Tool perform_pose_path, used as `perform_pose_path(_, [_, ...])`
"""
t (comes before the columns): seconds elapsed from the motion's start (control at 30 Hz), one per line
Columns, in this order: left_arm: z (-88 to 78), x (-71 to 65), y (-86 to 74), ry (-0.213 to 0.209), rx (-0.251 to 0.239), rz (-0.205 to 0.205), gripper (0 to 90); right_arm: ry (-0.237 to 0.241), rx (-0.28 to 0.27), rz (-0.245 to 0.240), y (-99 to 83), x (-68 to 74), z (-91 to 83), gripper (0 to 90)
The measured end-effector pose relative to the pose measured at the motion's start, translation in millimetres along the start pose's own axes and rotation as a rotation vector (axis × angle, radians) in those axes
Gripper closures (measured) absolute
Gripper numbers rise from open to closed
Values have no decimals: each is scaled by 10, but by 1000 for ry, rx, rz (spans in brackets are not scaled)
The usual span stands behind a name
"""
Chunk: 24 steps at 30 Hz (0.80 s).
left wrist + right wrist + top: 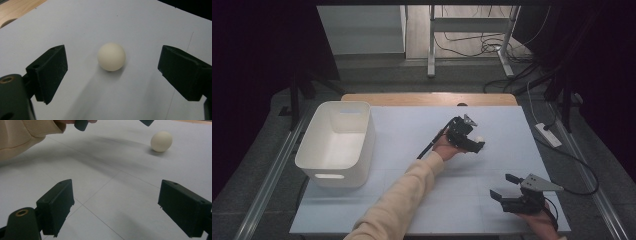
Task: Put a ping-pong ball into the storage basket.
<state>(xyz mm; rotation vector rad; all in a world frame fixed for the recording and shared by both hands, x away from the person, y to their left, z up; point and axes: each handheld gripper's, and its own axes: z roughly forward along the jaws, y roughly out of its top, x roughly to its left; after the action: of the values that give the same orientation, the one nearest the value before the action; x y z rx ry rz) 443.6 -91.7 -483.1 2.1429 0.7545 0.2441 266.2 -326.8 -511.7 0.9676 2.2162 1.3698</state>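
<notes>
A small cream-white ball (111,56) rests on the pale table sheet (412,125), right of centre in the high view, where the ball (480,139) sits at the tip of my left gripper (477,143). In the left gripper view my left gripper (113,53) is open, its jaws wide on either side of the ball and clear of it. My right gripper (503,186) hovers open near the front right of the table and holds nothing. In the right gripper view, past my right gripper (117,187), the ball (161,141) lies farther off under the other gripper's jaw tips.
A white plastic bin (337,142) stands at the table's left side, nothing visible inside. A wooden strip (427,98) edges the far side. The person's cream sleeve (407,190) crosses the table's middle. Cables and a metal frame (472,30) lie on the floor beyond.
</notes>
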Motion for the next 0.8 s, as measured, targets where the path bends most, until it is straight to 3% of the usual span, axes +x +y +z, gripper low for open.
perform_pose_path(0.8, [206, 45, -16, -5, 22, -8, 103, 0, -3, 4, -4, -11, -6, 131])
